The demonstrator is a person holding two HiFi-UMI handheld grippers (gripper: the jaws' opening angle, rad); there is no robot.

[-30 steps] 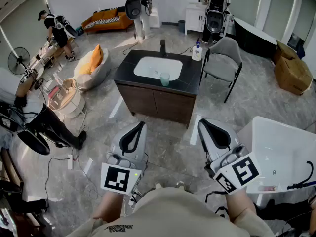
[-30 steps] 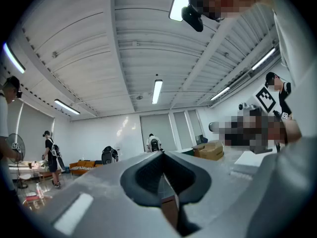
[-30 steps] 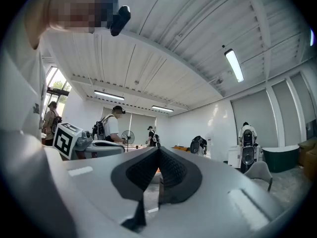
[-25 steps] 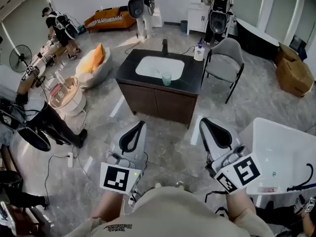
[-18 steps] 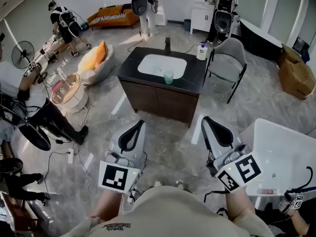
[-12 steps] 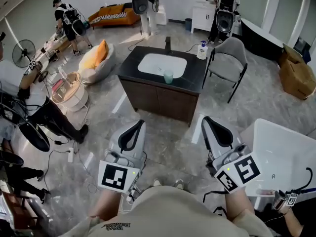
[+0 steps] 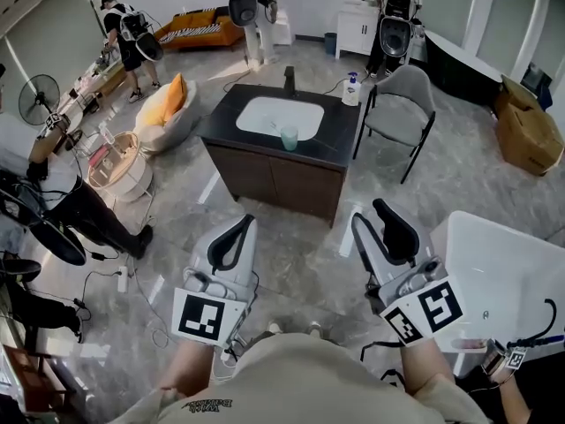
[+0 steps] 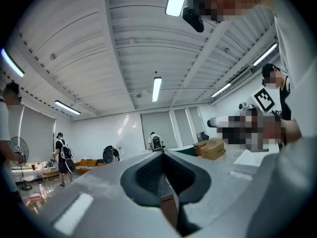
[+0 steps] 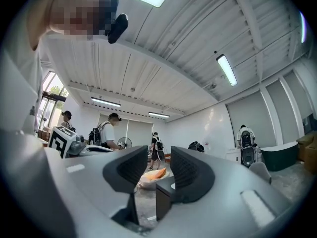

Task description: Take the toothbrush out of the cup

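The cup point(image 7: 289, 138) stands on the counter point(image 7: 340, 140) toward its near edge, at the sink basin's front rim, with the toothbrush point(image 7: 283, 128) standing in it, untouched. Both claws hang level and well apart from it. The left claw point(image 7: 248, 224) is pressed together, idle. The right claw point(image 7: 369, 215) is opening with nothing between its 2 jaws, probably readied for the brush.

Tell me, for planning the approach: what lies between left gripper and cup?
Head view: bare floor and the vanity front, between left gripper and cup.
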